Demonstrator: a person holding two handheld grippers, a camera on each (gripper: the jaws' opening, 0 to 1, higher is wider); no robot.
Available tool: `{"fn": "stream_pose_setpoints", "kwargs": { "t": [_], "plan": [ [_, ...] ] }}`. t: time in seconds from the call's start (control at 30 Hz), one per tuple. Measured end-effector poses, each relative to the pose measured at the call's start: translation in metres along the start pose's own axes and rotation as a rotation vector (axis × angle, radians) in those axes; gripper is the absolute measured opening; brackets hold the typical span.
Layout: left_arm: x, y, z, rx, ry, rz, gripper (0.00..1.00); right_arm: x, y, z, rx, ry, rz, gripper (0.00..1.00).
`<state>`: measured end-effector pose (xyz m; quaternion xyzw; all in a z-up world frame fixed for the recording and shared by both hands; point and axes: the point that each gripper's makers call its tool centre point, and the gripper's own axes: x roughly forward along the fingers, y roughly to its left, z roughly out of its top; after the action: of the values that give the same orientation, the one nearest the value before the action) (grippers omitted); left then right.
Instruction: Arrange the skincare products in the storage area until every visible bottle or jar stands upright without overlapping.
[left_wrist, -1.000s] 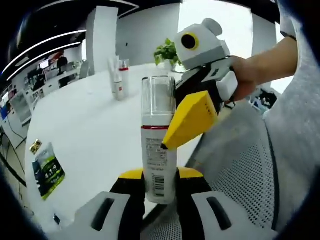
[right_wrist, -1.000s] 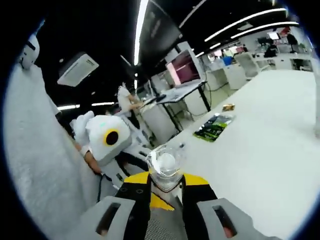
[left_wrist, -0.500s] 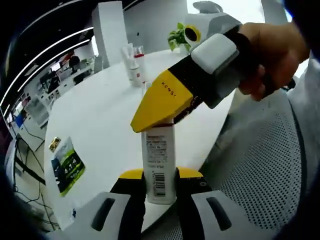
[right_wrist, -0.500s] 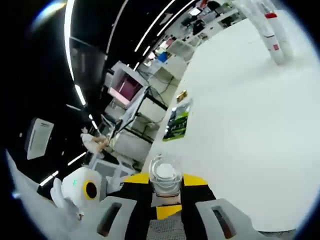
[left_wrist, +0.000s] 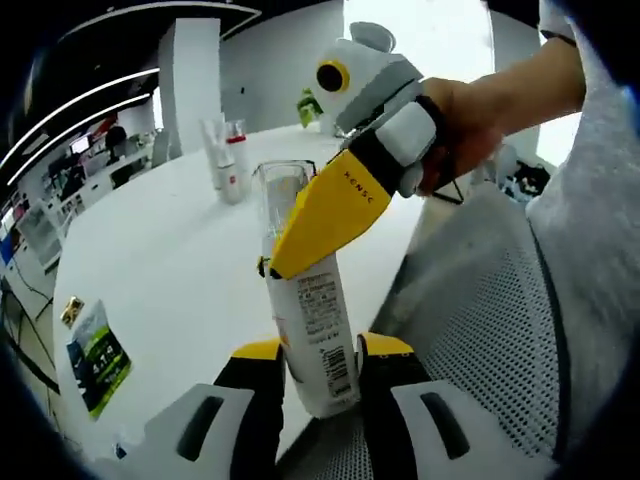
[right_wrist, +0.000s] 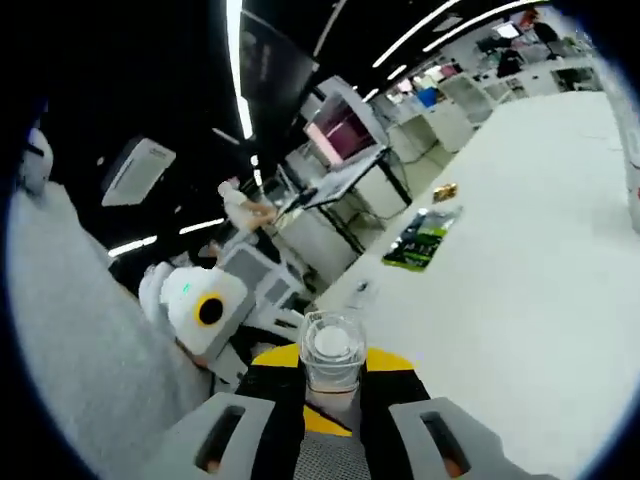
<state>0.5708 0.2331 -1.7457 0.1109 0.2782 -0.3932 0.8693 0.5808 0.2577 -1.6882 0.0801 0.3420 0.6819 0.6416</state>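
Left gripper view shows the left gripper (left_wrist: 322, 375) clamped on the lower body of a white bottle (left_wrist: 318, 335), tilted, above the near edge of the white table (left_wrist: 180, 270). The right gripper (left_wrist: 275, 262) comes from the right and grips its clear cap (right_wrist: 331, 350). More bottles (left_wrist: 224, 158) stand far on the table.

- A white bottle (left_wrist: 318, 330) with a clear cap and barcoded label is leaning slightly, gripped low between yellow jaws.
- Two more white bottles (left_wrist: 224, 158) are standing upright together at the table's far side.
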Motion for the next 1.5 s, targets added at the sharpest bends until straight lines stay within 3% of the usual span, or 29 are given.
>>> {"fn": "stream_pose_setpoints", "kwargs": {
  "t": [0.03, 0.27, 0.4, 0.43, 0.53, 0.6, 0.7, 0.8, 0.87, 1.0, 1.2, 1.5],
  "plan": [
    [0.000, -0.003, 0.002, 0.004, -0.007, -0.013, 0.26, -0.002, 0.007, 0.001, -0.086, 0.011, 0.043, 0.14],
    [0.000, -0.012, 0.002, 0.015, -0.007, -0.064, 0.25, -0.005, 0.023, -0.005, -0.324, 0.099, 0.163, 0.14],
    [0.000, -0.011, 0.001, 0.019, -0.001, -0.053, 0.23, -0.003, 0.023, -0.005, -0.353, 0.112, 0.166, 0.15],
    [-0.002, -0.005, -0.002, -0.017, 0.016, -0.029, 0.23, -0.002, 0.020, -0.005, -0.342, 0.111, 0.153, 0.15],
    [-0.002, 0.006, -0.006, -0.064, 0.034, 0.020, 0.22, 0.004, 0.011, 0.000, -0.250, 0.068, 0.080, 0.16],
    [-0.003, 0.013, -0.013, -0.067, 0.065, 0.058, 0.21, 0.009, 0.003, -0.002, -0.141, 0.052, 0.013, 0.16],
    [-0.003, 0.019, -0.016, -0.079, 0.078, 0.092, 0.21, 0.015, -0.003, 0.004, -0.045, -0.027, -0.064, 0.18],
    [-0.004, 0.026, -0.023, -0.091, 0.108, 0.131, 0.21, 0.020, -0.017, 0.003, 0.182, -0.096, -0.200, 0.20],
    [-0.004, 0.031, -0.026, -0.089, 0.124, 0.158, 0.21, 0.021, -0.025, 0.000, 0.274, -0.134, -0.266, 0.19],
    [-0.004, 0.033, -0.029, -0.073, 0.138, 0.176, 0.21, 0.021, -0.034, -0.007, 0.512, -0.196, -0.359, 0.18],
    [-0.004, 0.032, -0.026, -0.069, 0.122, 0.152, 0.22, 0.021, -0.030, -0.002, 0.359, -0.145, -0.334, 0.16],
    [0.000, 0.006, -0.009, -0.074, 0.039, 0.004, 0.22, 0.009, -0.004, 0.000, -0.004, 0.046, -0.081, 0.16]
  ]
}}
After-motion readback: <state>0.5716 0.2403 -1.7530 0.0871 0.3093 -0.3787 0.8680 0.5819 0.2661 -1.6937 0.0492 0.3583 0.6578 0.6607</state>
